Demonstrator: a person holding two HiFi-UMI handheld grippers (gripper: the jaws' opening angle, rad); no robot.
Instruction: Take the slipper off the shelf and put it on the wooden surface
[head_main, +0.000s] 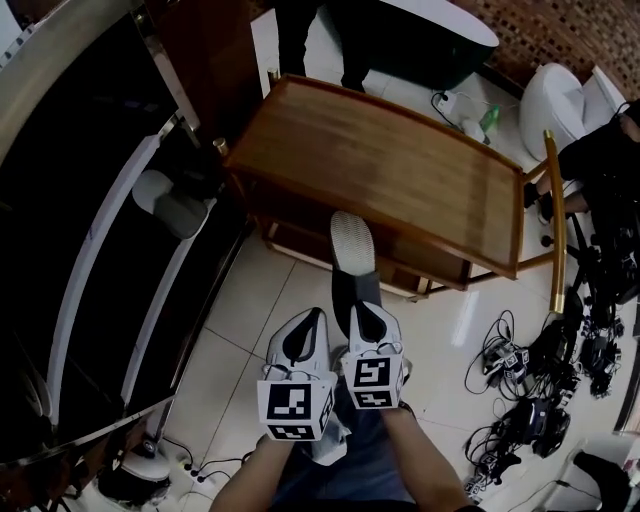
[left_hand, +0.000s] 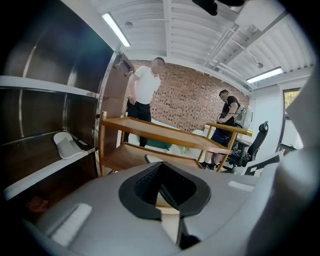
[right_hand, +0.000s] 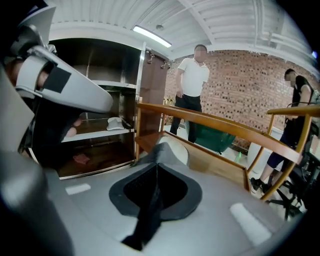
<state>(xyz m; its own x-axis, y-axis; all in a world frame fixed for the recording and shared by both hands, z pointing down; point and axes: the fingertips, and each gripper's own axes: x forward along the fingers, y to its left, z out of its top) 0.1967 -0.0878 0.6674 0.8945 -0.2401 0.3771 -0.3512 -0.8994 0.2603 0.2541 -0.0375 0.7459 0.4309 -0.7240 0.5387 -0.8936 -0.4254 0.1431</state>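
Note:
My right gripper (head_main: 362, 312) is shut on the dark strap of a grey slipper (head_main: 351, 243). The slipper's pale sole faces up and its toe reaches over the front edge of the wooden cart's lower shelf (head_main: 300, 238). In the right gripper view the strap (right_hand: 148, 212) runs between the pads and the slipper (right_hand: 172, 148) points at the cart. The cart's wooden top (head_main: 400, 170) lies beyond it. A second pale slipper (head_main: 170, 204) lies on the dark cabinet's shelf (left_hand: 67, 145) at the left. My left gripper (head_main: 303, 337) hovers beside the right one, shut on nothing (left_hand: 161, 183).
The dark steel cabinet (head_main: 90, 250) fills the left side. Two people (left_hand: 145, 87) (left_hand: 227, 114) stand behind the cart by a brick wall. Tangled cables (head_main: 530, 385) cover the floor at the right, and a power strip (head_main: 165, 466) lies at the lower left.

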